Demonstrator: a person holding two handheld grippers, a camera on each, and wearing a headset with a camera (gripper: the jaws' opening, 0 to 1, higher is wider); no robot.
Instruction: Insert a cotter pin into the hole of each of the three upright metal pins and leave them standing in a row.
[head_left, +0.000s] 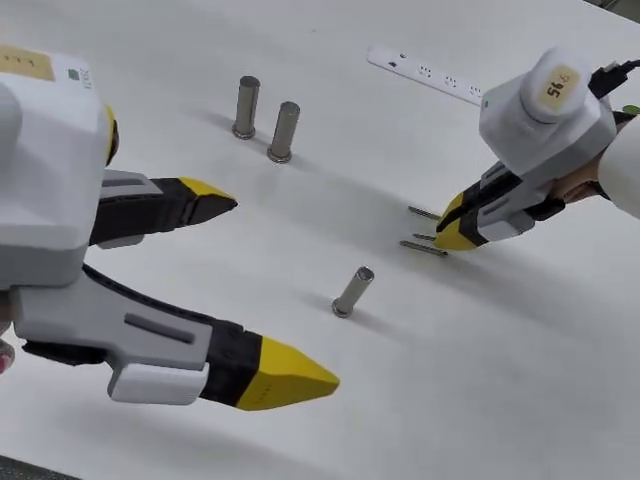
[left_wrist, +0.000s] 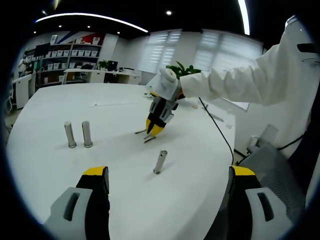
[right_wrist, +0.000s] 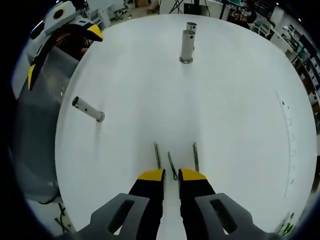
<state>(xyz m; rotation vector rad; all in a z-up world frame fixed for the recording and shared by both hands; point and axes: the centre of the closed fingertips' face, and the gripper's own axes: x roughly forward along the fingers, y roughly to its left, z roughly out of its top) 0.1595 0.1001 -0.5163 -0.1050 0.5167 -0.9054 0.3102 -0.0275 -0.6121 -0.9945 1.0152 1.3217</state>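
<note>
Closest to the headset, low and left of the lone metal pin (head_left: 353, 291): the left gripper (head_left: 265, 290), released, jaws spread wide, nothing between them. In the left gripper view, pointed over the white table (head_left: 500, 400) toward that lone pin, well apart from it.

The lone pin itself: alone about mid-table, standing on its flanged foot. Beyond it and to the left, the pair of metal pins (head_left: 284, 131), both upright, just beside each other, well apart from the lone one.

To the right of the lone pin, near it: three cotter pins (head_left: 425, 237), flat on the table, roughly parallel and close together, apart from every metal pin. At their far ends from the lone pin, the right gripper (head_left: 450, 238), tips down at the table, jaws nearly together with only a thin slit. In the right gripper view, the middle cotter pin (right_wrist: 172, 162) running into that slit, the outer two just outside the tips. Cannot tell whether clenched on the middle one or only resting around it.

Farther beyond the lone pin, to the right: a white power strip (head_left: 425, 72), flat on the table. Behind the right gripper, a white sleeve (left_wrist: 240, 80).
</note>
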